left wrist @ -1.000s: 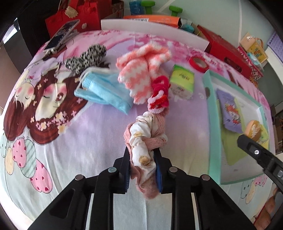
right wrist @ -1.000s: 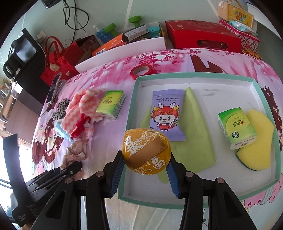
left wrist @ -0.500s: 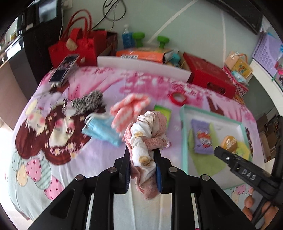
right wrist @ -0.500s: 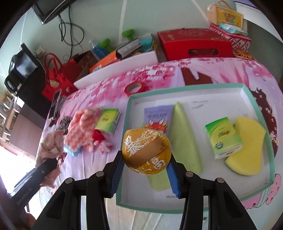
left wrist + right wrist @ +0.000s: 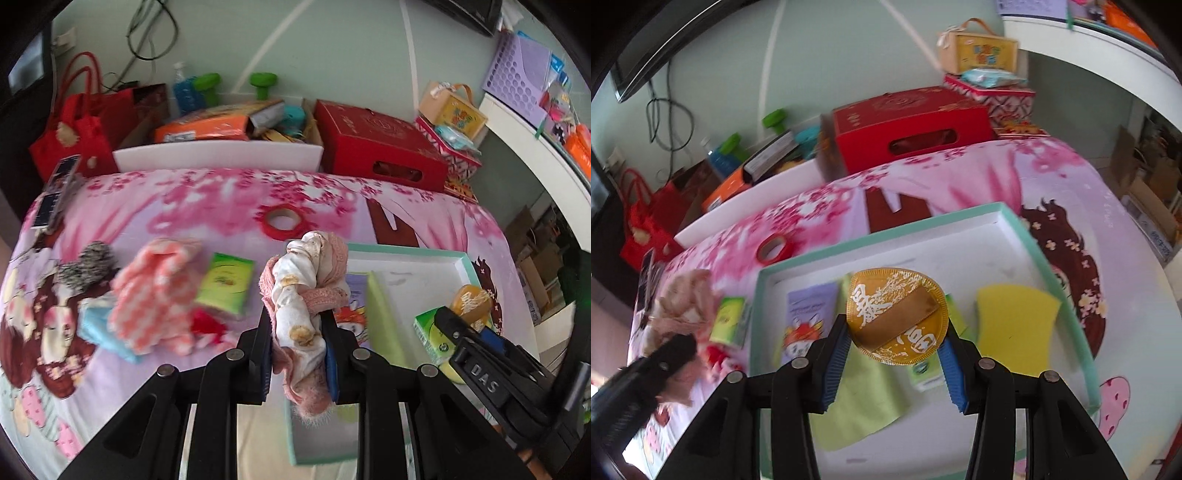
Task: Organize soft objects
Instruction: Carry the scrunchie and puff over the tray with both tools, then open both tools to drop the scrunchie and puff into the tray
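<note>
My left gripper (image 5: pixel 298 321) is shut on a pink and cream cloth bundle (image 5: pixel 306 280) and holds it in the air over the left edge of the teal-rimmed white tray (image 5: pixel 413 254). My right gripper (image 5: pixel 895 343) is shut on a round gold pad (image 5: pixel 897 314) above the tray (image 5: pixel 886 236). Inside the tray lie a purple wipes pack (image 5: pixel 809 314), a green cloth (image 5: pixel 864 402), a green tissue pack (image 5: pixel 923 373) and a yellow sponge (image 5: pixel 1015 325). On the bedspread to the left lie a pink-and-white knit piece (image 5: pixel 155 291), a blue mask (image 5: pixel 96 328) and a leopard-print piece (image 5: pixel 88 262).
Another green tissue pack (image 5: pixel 225 282) and a red tape roll (image 5: pixel 282 221) lie on the cartoon-print bedspread left of the tray. A phone (image 5: pixel 55 192) sits at the far left corner. Red boxes (image 5: pixel 376 144), a red bag and clutter line the wall behind the bed.
Both grippers rose. The left one carried the cloth bundle rightward to the tray's edge. The right one lifted the gold pad higher over the tray and rolled a little.
</note>
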